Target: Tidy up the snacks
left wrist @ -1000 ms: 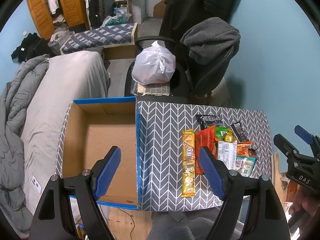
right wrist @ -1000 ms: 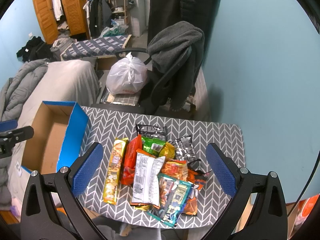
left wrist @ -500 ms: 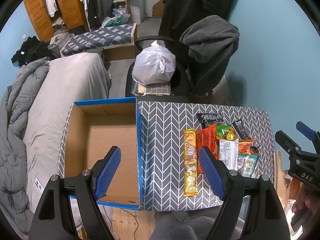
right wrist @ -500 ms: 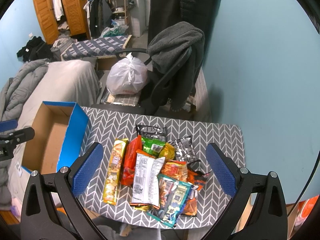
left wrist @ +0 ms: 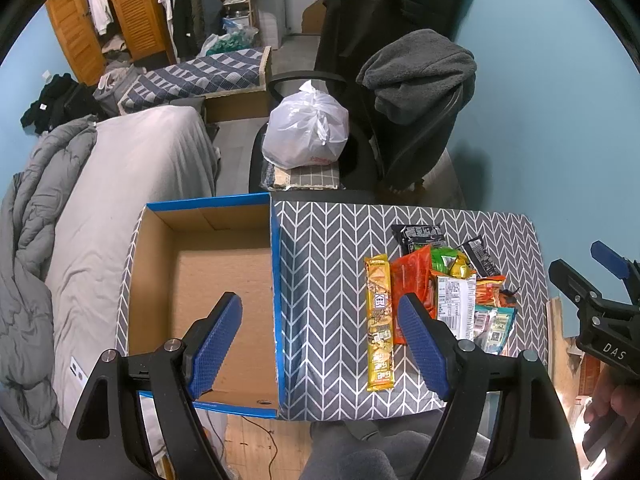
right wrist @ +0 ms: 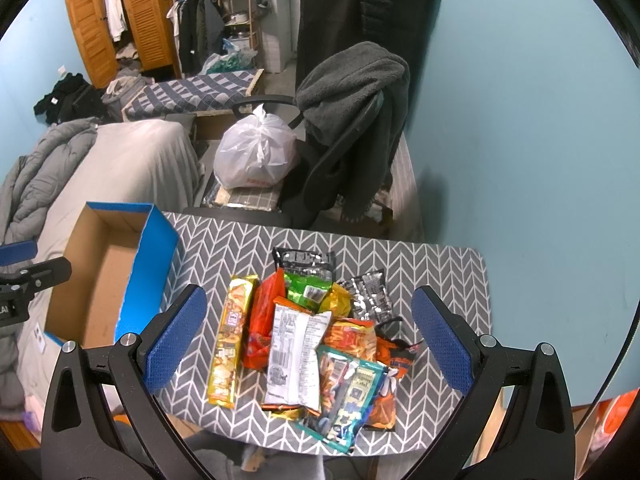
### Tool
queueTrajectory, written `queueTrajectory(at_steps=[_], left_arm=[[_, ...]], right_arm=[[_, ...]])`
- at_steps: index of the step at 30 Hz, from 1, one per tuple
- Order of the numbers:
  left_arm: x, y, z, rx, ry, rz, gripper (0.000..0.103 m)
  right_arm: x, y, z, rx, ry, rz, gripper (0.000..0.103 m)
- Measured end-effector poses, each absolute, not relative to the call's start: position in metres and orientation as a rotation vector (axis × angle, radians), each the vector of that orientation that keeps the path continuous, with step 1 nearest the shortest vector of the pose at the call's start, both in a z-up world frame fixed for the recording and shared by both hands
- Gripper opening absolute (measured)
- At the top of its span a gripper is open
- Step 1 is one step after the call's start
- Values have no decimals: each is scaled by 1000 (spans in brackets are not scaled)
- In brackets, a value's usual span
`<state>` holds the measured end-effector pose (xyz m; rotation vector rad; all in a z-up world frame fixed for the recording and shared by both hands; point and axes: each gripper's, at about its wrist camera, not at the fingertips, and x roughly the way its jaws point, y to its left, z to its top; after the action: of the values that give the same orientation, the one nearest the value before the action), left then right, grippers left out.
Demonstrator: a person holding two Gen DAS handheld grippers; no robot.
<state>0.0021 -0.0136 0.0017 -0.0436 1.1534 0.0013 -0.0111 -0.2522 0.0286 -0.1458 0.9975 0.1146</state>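
Observation:
A heap of snack packets (right wrist: 316,336) lies on the grey chevron table (right wrist: 440,276); a long yellow bar (right wrist: 230,336) lies at its left, a white packet (right wrist: 296,356) on top. The same pile (left wrist: 452,292) and yellow bar (left wrist: 379,320) show in the left wrist view. An empty cardboard box with blue edges (left wrist: 200,280) stands at the table's left end. My left gripper (left wrist: 320,344) hangs open above the box's right wall, holding nothing. My right gripper (right wrist: 308,336) hangs open high over the snack pile, empty.
Behind the table stands an office chair with a grey fleece (right wrist: 352,80) over its back and a white plastic bag (right wrist: 256,152) on the seat. A bed with a grey duvet (left wrist: 100,200) lies left of the box. A blue wall (right wrist: 520,120) bounds the right side.

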Motion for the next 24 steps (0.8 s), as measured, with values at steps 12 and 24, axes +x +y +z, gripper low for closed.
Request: queueTrajectory(at_steps=[12,24], left_arm=[[1,-13,1,-46,1156,-1,82],[-2,-16,0,-48,1160,-3,82]], right_arm=[[-15,-250,24,-144,1001,115,101],[-13,-251,25,-142,1004,115,101]])
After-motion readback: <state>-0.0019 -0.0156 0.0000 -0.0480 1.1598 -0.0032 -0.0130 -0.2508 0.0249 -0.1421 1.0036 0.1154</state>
